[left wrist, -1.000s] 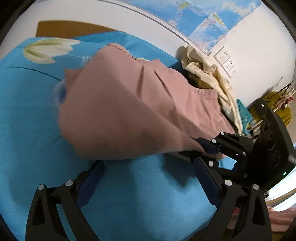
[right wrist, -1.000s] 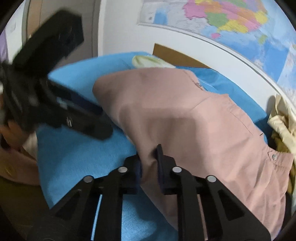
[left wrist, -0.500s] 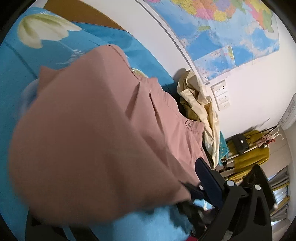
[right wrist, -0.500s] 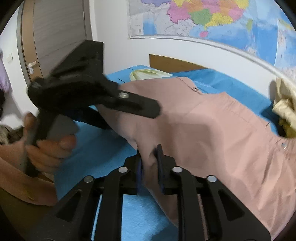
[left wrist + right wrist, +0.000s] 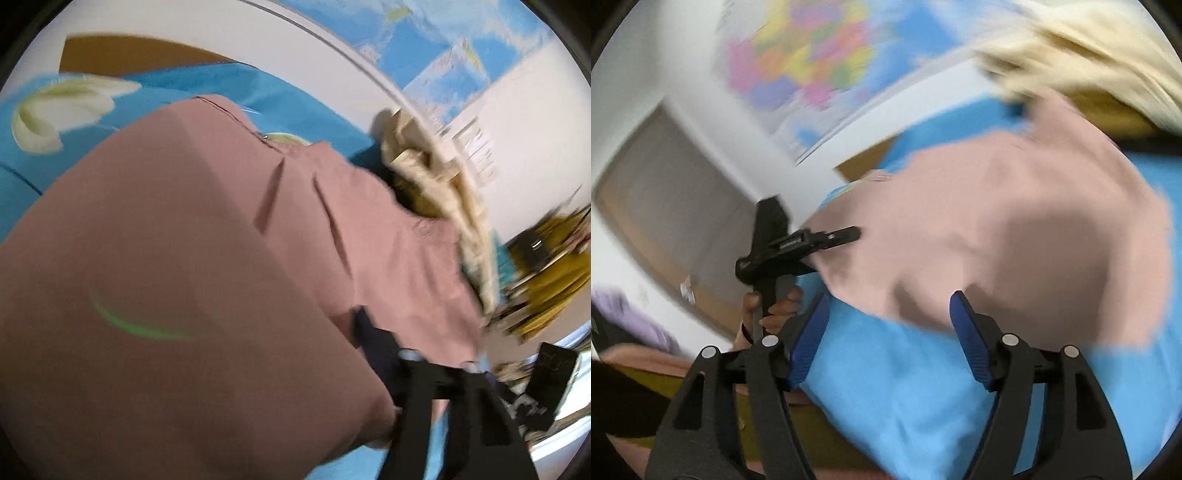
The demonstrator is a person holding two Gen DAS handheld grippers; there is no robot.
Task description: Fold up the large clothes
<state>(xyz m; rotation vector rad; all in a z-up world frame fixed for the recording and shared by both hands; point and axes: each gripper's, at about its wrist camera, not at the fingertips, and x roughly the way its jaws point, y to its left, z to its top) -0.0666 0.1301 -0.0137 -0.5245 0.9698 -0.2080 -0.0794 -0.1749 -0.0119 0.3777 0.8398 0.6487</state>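
The right tongs (image 5: 888,332) have just been opening; the jaws stand apart with only blue bed sheet (image 5: 905,387) between them, and the pink garment (image 5: 1015,236) lies just beyond. The left tongs (image 5: 846,236) have been closing on the garment's edge; whether they grip it I cannot tell. One pink garment lies on the bed, one cream garment (image 5: 436,184) beside it. A map (image 5: 809,66) hangs on the wall.

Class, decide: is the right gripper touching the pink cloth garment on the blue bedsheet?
Apart. In the right wrist view, the right gripper has just opened; only blue bedsheet lies between its fingers, the pink garment beyond.
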